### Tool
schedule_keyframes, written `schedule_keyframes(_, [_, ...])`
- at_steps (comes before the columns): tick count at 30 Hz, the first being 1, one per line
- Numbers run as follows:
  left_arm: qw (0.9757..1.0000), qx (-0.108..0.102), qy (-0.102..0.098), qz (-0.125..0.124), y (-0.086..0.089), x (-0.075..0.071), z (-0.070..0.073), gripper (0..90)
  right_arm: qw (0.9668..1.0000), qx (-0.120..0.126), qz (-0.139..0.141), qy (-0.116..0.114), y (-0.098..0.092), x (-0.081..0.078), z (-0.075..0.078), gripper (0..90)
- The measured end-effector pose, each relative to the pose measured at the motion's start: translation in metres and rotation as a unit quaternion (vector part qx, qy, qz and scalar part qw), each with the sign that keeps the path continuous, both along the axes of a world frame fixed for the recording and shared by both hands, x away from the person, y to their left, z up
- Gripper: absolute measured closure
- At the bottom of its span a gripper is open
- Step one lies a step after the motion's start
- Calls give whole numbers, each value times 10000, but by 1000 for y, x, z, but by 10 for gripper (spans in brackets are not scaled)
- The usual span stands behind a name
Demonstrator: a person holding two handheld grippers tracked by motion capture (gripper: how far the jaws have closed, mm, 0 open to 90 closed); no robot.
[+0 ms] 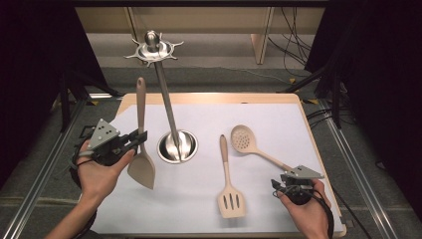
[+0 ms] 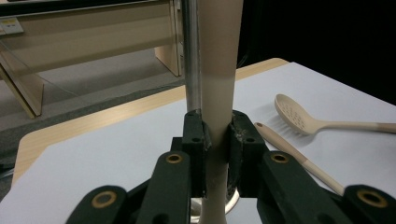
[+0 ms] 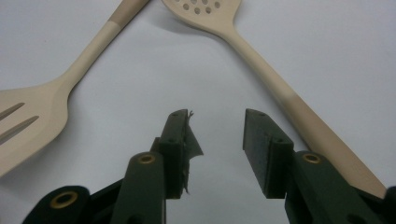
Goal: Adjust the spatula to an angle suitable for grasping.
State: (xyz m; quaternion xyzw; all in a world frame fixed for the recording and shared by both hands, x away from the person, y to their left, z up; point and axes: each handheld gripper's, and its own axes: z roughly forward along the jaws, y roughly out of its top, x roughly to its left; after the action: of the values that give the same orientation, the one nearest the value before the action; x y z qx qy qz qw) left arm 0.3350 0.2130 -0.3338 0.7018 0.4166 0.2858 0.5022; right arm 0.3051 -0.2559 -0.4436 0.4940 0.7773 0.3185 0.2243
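A wooden table (image 1: 308, 129) has a big white sheet (image 1: 278, 124) on it. A slotted turner (image 1: 229, 191) lies just left of the right gripper (image 1: 291, 188). A spoon with holes (image 1: 249, 143) lies just ahead of it. A shiny metal stand (image 1: 177, 145) sits right of the left gripper (image 1: 141, 137).

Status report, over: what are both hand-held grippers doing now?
Left hand-held gripper shut on solid spatula, held upright off the table. Right hand-held gripper open, empty, beside skimmer handle. Rack pole close by spatula.
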Motion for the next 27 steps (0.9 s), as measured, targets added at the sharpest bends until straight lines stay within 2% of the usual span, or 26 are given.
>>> schedule_keyframes(1, [10000,13,-21,14,0,0,1,779,10000,59,15,60,1,0,0,617])
schedule_keyframes(3, [9999,48,-83,28,-2,0,4,778,9999,-61,117,-48,-1,1,-1,617])
schedule_keyframes(7, [9999,44,-147,39,-4,-1,7,778,9999,-9,85,54,0,0,0,617])
schedule_keyframes(9, [9998,8,-180,37,-6,0,10,778,9998,-82,160,-40,-1,1,-2,617])
schedule_keyframes(15, [9995,-20,-314,54,-10,1,16,778,10000,-29,88,0,-1,1,-1,617])
schedule_keyframes(27, [9989,81,-437,158,-16,2,22,778,10000,35,58,49,1,1,-1,618])
